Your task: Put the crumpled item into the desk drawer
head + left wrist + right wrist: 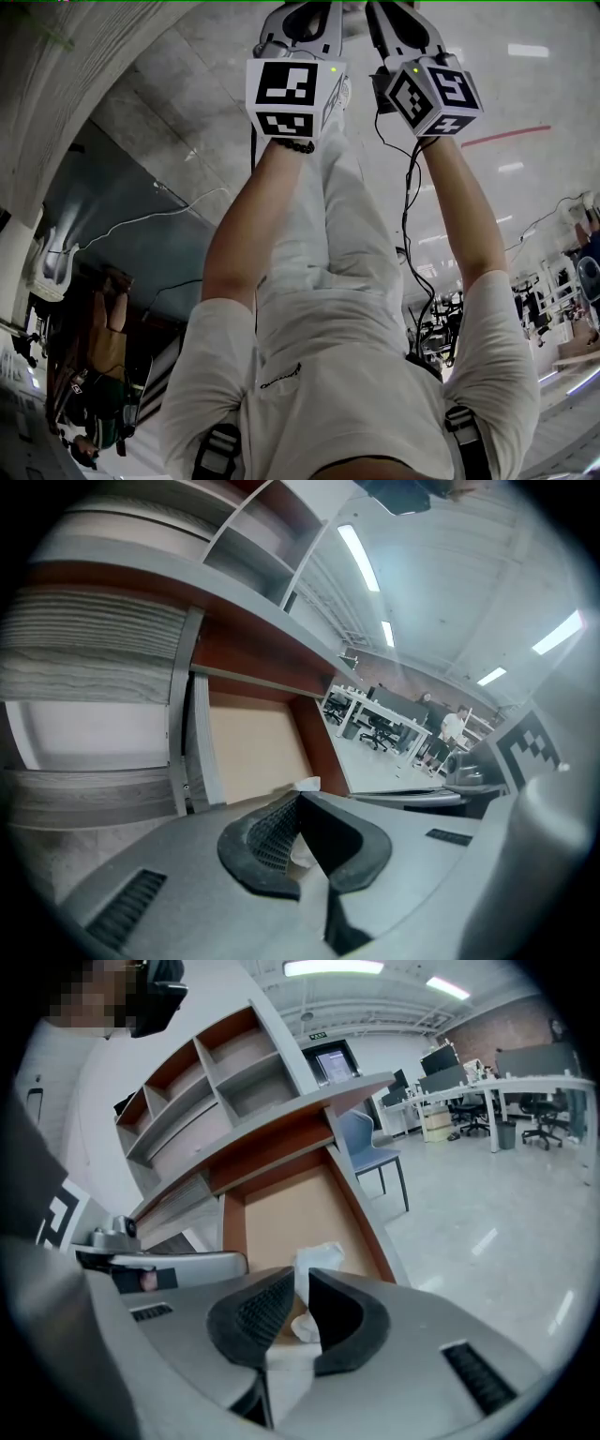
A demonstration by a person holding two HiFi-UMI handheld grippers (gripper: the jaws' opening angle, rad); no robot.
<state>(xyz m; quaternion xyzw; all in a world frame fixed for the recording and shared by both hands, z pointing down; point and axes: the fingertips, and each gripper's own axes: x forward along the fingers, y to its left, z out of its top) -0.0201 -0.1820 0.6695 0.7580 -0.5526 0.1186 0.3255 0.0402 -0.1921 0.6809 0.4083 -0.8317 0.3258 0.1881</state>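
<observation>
In the right gripper view my right gripper (pixel 302 1281) is shut on a white crumpled paper (pixel 317 1260), which sticks out above and below the dark pads. It hangs over the open desk drawer (pixel 291 1208), whose tan bottom is bare. In the left gripper view my left gripper (pixel 300 801) has its jaws together at the tips, beside the same drawer (pixel 253 747). A white scrap (pixel 300 860) shows in the gap; I cannot tell if it is pinched. In the head view both marker cubes (pixel 293 97) (pixel 434 97) are side by side at the top, the jaws cut off.
The grey desktop (pixel 281 1115) overhangs the drawer, with open shelves (pixel 202 1091) above it. A blue-grey chair (pixel 370 1147) stands to the right of the desk. Office desks and chairs (pixel 487 1101) stand far back on the shiny floor. Cables hang from the grippers (pixel 408 206).
</observation>
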